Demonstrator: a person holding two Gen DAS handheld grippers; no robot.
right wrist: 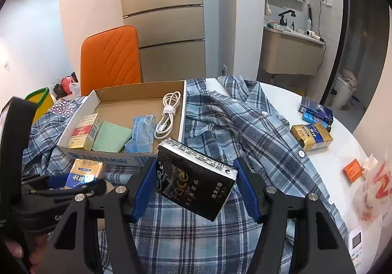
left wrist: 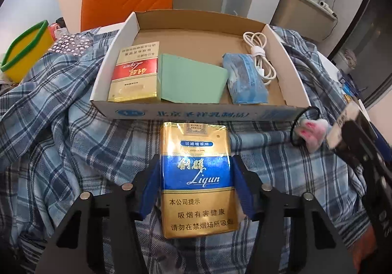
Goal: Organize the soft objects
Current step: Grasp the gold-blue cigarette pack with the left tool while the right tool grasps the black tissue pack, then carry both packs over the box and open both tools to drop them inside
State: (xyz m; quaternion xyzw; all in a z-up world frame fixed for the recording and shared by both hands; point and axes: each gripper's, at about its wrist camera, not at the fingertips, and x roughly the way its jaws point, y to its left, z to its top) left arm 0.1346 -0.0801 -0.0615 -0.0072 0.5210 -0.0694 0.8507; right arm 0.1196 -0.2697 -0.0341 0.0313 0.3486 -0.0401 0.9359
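Observation:
My left gripper (left wrist: 196, 163) is shut on a gold and blue Liqun cigarette pack (left wrist: 197, 176), held just before the near wall of the cardboard box (left wrist: 201, 112). My right gripper (right wrist: 194, 171) is shut on a black tissue pack (right wrist: 196, 180), tilted, above the plaid shirt (right wrist: 245, 126) near the box's front right corner (right wrist: 182, 112). The box holds a red and gold cigarette pack (left wrist: 134, 75), a green pouch (left wrist: 191, 82), a blue tissue pack (left wrist: 245, 80) and a white cable (left wrist: 259, 58). The left gripper and its pack (right wrist: 83, 173) show in the right wrist view.
A hair tie with a pink and white puff (left wrist: 311, 131) lies on the shirt right of the box. A gold cigarette pack (right wrist: 311, 136), dark blue boxes (right wrist: 316, 109), an orange box (right wrist: 352, 171) and a plastic bag (right wrist: 374, 188) lie on the white table. An orange chair (right wrist: 110, 58) and yellow bin (left wrist: 27, 53) stand behind.

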